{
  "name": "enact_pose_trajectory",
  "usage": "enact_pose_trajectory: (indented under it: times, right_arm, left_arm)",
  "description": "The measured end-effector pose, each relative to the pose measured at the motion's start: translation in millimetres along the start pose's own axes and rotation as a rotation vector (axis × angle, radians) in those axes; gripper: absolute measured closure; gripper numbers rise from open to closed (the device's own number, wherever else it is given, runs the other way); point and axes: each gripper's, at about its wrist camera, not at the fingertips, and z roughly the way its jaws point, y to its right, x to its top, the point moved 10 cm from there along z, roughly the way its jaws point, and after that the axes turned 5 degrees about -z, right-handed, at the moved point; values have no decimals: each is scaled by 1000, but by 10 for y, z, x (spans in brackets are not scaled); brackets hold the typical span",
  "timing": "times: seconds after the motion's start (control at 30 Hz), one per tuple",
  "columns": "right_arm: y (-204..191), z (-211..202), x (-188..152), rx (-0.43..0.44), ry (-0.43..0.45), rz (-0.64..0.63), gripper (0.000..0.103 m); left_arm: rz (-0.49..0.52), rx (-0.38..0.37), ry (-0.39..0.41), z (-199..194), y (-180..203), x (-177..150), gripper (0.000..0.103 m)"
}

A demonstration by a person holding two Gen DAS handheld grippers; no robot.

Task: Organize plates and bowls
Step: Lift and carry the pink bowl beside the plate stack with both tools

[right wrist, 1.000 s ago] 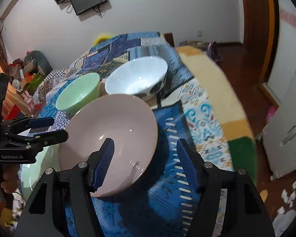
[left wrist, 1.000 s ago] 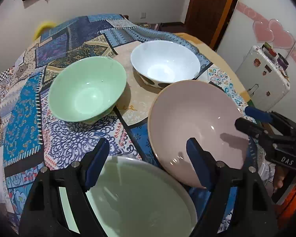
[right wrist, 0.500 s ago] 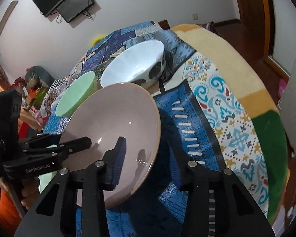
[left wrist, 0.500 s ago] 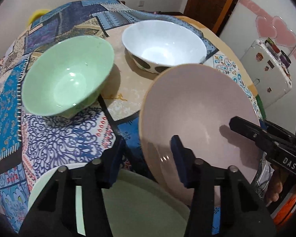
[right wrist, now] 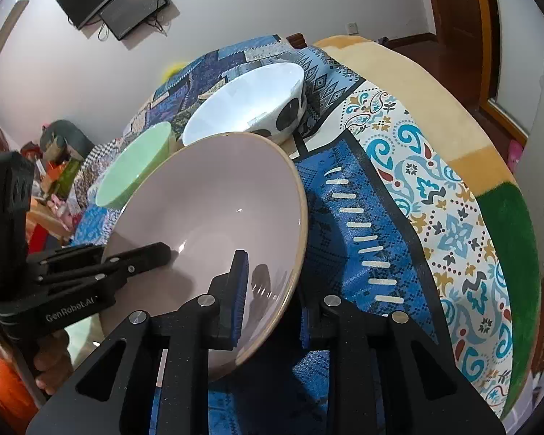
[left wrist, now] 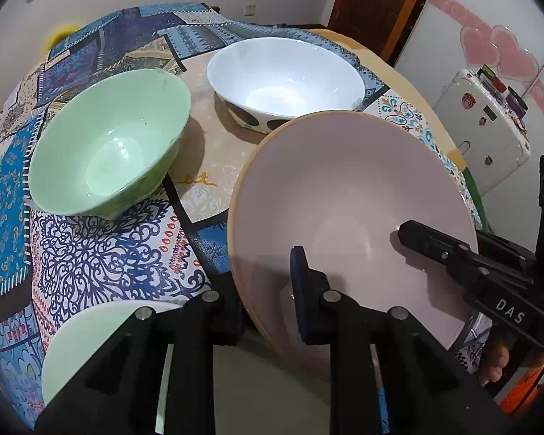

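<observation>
Patchwork tablecloth, blue/patterned, is spread over round table; white wall and wooden door behind. Item 1: pink bowl, tilted, at near edge, is gripped on both sides. Left gripper and right gripper: jaws have just been closing, each now clamped over bowl rim, one pad inside, one outside. Adjacent: pale-green plate partly under it; green bowl and white spotted bowl beyond, w/ gap between. Step judged: two-handed pickup. Next req.: level lift, prob. nesting into another bowl.

The patterned tablecloth carries a green bowl and a white bowl.
</observation>
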Motion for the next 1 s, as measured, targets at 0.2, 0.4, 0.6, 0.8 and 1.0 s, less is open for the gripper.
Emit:
enact_pose_trajectory:
  times: [0.2, 0.4, 0.6, 0.8, 1.0]
  right_arm:
    - [7, -76, 23, -12, 23, 13, 82]
    - [-52, -206, 75, -8, 58, 12, 82]
    - [-210, -335, 131, -10, 96, -12, 82]
    - [-452, -399, 161, 14, 114, -41, 82]
    - [-753, -413, 161, 41, 123, -88, 82]
  left_arm:
    - [3, 1, 16, -86, 30, -30, 82]
    - [-8, -29, 54, -254, 58, -11, 83]
    - [-25, -43, 98, -479, 59, 2, 83]
    - [-41, -39, 149, -793, -37, -15, 83]
    - [-72, -13, 198, -1123, -228, -115, 83]
